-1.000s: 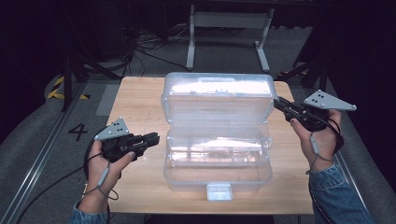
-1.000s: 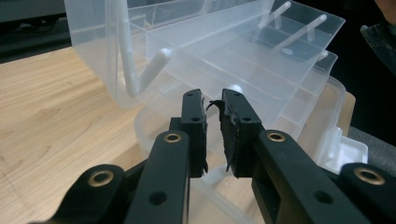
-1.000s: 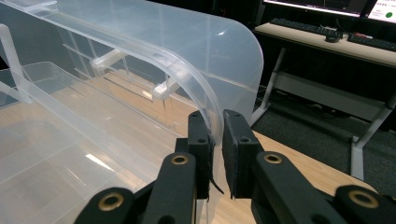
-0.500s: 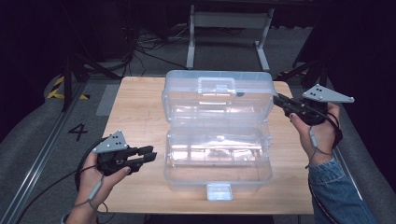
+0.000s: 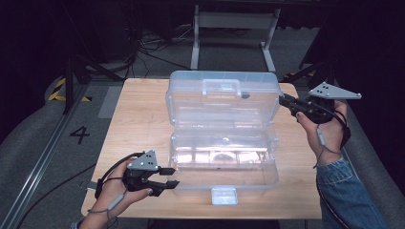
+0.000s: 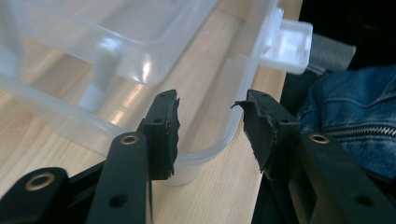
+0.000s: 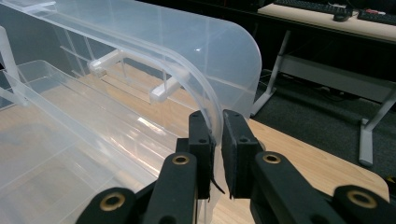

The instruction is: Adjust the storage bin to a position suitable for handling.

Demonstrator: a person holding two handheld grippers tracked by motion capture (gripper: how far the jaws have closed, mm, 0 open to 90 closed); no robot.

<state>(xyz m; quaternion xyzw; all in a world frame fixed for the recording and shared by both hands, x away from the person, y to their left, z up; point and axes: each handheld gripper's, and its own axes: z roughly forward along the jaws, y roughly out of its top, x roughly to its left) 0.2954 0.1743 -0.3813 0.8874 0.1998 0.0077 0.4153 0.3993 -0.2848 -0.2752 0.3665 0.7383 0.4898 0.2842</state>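
We are in a lab or recording studio: dark curtains surround a small wooden worktop [image 5: 138, 119], cables [image 5: 143, 45] trail over grey carpet, a floor rail carries a painted number four [image 5: 79, 134], and a desk with keyboards [image 7: 317, 6] stands behind.

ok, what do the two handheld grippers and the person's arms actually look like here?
Both are black two-jaw units. The left gripper and right gripper each carry a grey three-cornered plate with small dark holes, plus a black cable. Jaw arms have brass-ringed holes; the pads look worn and ragged. The right forearm wears a blue denim sleeve.
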